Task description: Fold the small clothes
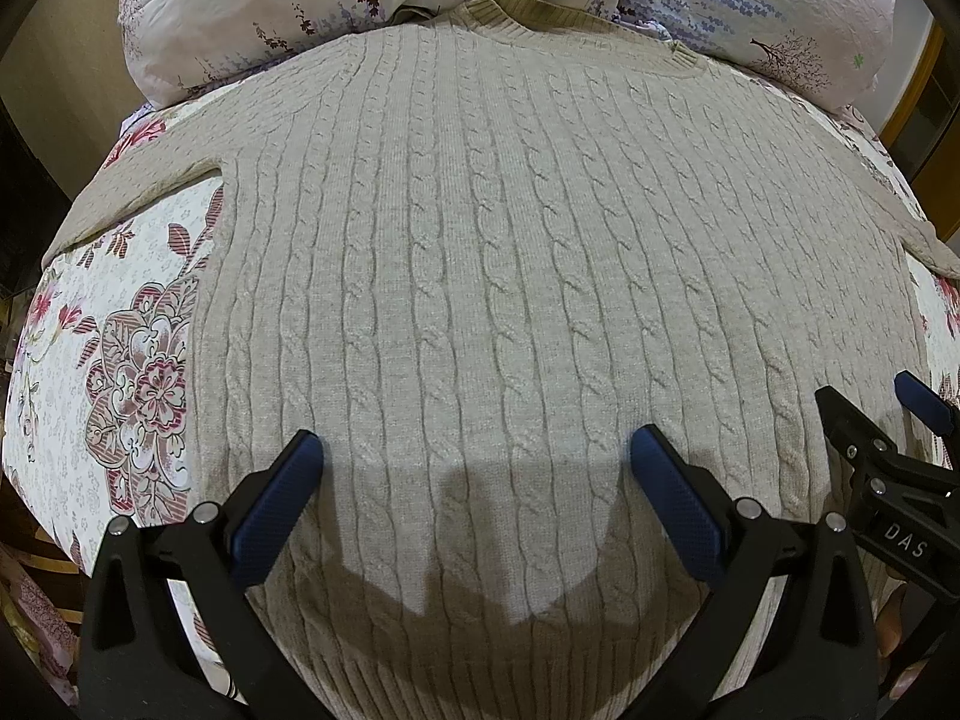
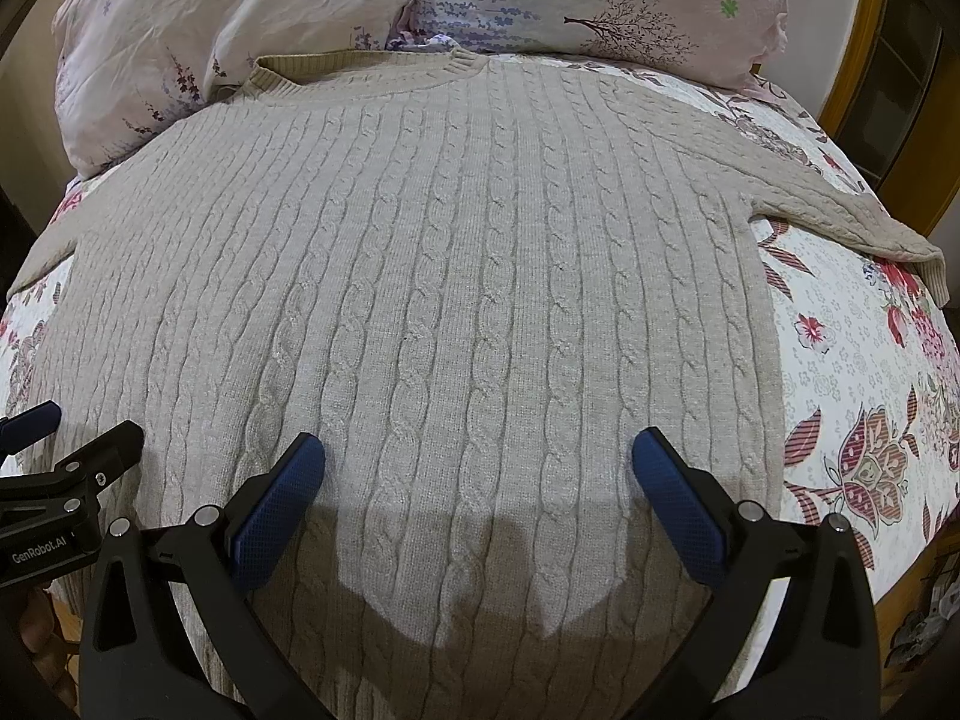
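Note:
A beige cable-knit sweater (image 1: 480, 252) lies flat on the bed, collar at the far end, sleeves spread to both sides. It also fills the right wrist view (image 2: 456, 276). My left gripper (image 1: 477, 450) is open and empty, hovering over the sweater's lower part. My right gripper (image 2: 479, 450) is open and empty, over the lower right part of the sweater. The right gripper also shows at the right edge of the left wrist view (image 1: 876, 402), and the left gripper at the left edge of the right wrist view (image 2: 66, 426). The sweater's bottom hem is hidden below the grippers.
A floral quilt (image 1: 120, 312) covers the bed (image 2: 852, 372). Two pale floral pillows (image 1: 336, 6) (image 2: 600, 0) lie against the sweater's collar. A wooden frame (image 2: 864, 66) stands at the far right. The bed edges drop off on both sides.

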A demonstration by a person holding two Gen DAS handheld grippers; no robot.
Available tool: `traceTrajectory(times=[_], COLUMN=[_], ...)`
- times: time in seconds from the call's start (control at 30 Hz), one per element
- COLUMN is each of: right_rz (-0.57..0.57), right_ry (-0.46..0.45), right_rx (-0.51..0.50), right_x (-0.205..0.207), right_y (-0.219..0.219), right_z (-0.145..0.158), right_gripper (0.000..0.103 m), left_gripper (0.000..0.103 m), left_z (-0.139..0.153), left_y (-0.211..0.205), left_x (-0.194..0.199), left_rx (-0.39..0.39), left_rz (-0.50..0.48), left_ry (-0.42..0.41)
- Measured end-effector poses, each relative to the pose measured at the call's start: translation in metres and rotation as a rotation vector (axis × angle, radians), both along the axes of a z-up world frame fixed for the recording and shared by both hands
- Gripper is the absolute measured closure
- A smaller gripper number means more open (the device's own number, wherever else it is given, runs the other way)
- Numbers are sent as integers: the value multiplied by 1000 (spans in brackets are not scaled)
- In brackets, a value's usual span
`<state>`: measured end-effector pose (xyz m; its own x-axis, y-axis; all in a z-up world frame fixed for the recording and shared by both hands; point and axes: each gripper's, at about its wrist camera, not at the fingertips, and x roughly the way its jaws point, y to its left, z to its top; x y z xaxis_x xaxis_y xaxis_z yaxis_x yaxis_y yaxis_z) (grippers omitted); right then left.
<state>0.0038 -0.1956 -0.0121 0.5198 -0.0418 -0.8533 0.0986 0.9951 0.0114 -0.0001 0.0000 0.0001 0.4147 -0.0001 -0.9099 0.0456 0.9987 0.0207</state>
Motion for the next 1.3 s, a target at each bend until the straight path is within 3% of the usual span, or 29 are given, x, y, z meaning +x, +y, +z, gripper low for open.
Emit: traceTrajectory(times=[1.3], right_rz=[2], right_ry=[1], right_rx=[0], right_x=[1], right_y=[-2], right_z=[-1], right_gripper=[1], left_gripper=[2], left_z=[0], left_y=[0], left_x=[0], left_rx=[0], left_rz=[0], left_ry=[-2])
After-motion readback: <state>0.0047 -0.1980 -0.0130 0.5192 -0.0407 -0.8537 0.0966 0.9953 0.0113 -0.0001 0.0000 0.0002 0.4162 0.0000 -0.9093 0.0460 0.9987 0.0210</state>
